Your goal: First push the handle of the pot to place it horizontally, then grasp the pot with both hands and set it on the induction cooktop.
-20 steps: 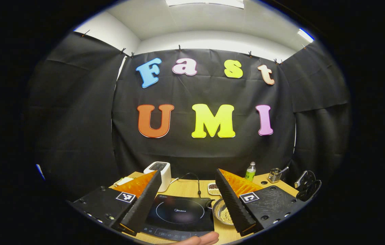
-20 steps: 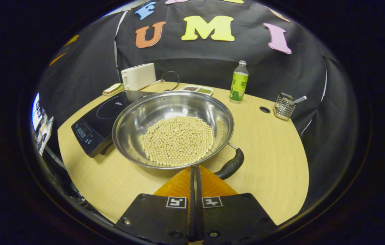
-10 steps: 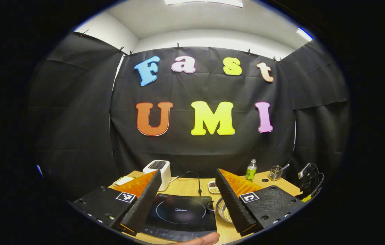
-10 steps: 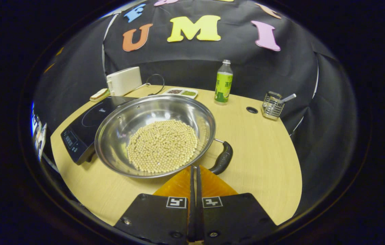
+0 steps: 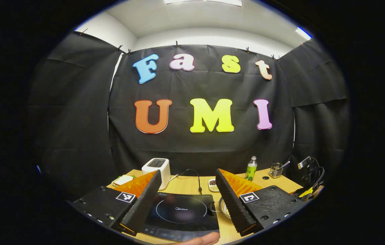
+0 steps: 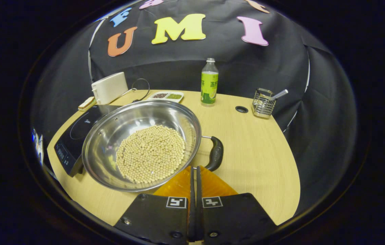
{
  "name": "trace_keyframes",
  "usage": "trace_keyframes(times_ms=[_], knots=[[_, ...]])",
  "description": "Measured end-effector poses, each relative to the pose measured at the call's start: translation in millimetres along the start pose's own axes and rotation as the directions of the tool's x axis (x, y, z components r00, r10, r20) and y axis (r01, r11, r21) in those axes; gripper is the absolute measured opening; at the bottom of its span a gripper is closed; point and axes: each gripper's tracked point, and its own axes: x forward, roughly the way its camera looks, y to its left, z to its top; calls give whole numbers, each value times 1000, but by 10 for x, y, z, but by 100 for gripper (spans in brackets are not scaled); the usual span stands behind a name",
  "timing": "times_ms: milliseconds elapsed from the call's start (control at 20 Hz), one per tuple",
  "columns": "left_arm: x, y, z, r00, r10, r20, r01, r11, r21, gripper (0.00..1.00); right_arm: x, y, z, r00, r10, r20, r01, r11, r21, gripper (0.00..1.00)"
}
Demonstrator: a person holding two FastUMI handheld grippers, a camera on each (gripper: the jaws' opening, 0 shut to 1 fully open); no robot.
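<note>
Bare tabletop (image 6: pixel 247 149) right of pot (image 6: pixel 138 143), out to table's curved edge. Left, pot rim overlaps induction cooktop (image 6: pixel 73 136); toaster (image 6: pixel 109 87), green bottle (image 6: pixel 209 81), wire holder (image 6: pixel 263 103) along far edge. Steel pot holds pale beans; black handle (image 6: pixel 215 153) on right side. Right gripper (image 6: pixel 194 170) pressed together, empty, tips just beside handle. Left gripper (image 5: pixel 187 195) spread wide above cooktop, holding nothing.

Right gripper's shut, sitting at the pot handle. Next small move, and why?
Probably keep nudging the handle sideways with the shut right gripper. Its fingers sit closed right beside the handle's near end, gripping nothing. The pot of beans rests on the table beside the induction cooktop, not on it. The left gripper is open above the cooktop.
</note>
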Motion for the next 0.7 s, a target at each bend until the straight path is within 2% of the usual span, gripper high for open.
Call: trace_keyframes(times_ms=[200,450,550,700], knots=[[81,-9,-155,999,3,-33,-3,1000,-7,95,16,2,-40,1000,7,-6,-7,1000,15,4],[274,-108,-622,991,14,-132,-12,1000,12,95,-60,-59,-86,1000,-2,2,2,999,41,4],[349,-215,-843,983,-15,-182,16,1000,1,95,-147,-80,-66,1000,-13,21,12,998,56,1],[441,-376,-1081,966,-67,-249,61,998,-30,95,-333,-102,41,997,-34,75,30,998,55,4]])
